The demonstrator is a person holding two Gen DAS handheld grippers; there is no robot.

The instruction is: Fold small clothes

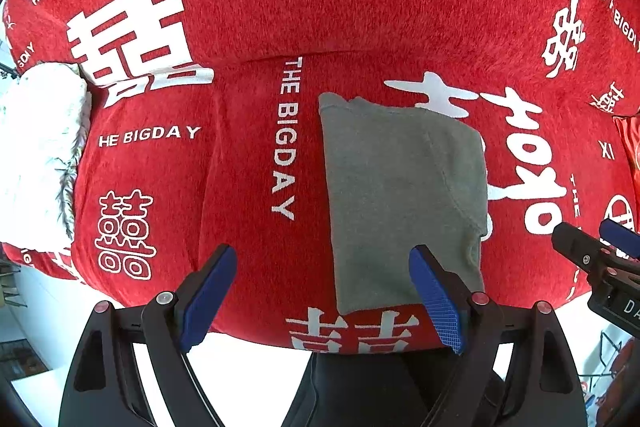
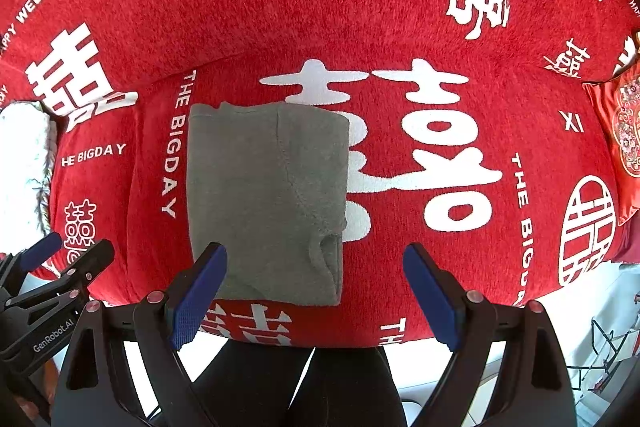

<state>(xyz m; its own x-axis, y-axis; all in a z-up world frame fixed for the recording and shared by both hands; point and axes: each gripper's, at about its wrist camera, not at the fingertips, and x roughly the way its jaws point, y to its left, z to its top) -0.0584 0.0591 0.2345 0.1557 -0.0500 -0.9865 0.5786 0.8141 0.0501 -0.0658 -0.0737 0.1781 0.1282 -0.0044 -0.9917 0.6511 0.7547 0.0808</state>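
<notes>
Between the spread blue pads of the left gripper (image 1: pixel 324 297), nothing is held; its right pad overlaps the near part of the grey garment (image 1: pixel 404 203) in view, but contact cannot be confirmed. The right gripper (image 2: pixel 316 297) is likewise spread wide and empty, its left pad over the garment's near left corner. The garment lies flat as a neat upright rectangle on the red blanket (image 2: pixel 360 7), which is printed with white characters and the words "THE BIGDAY"; a curved seam and a small opening show near its lower right edge. A white fluffy item (image 1: pixel 40 147) sits well apart at the far left. Judged from the compact shape, the fold appears complete or one fold short; the next move calls for either pinching an end to halve it or setting it aside.
</notes>
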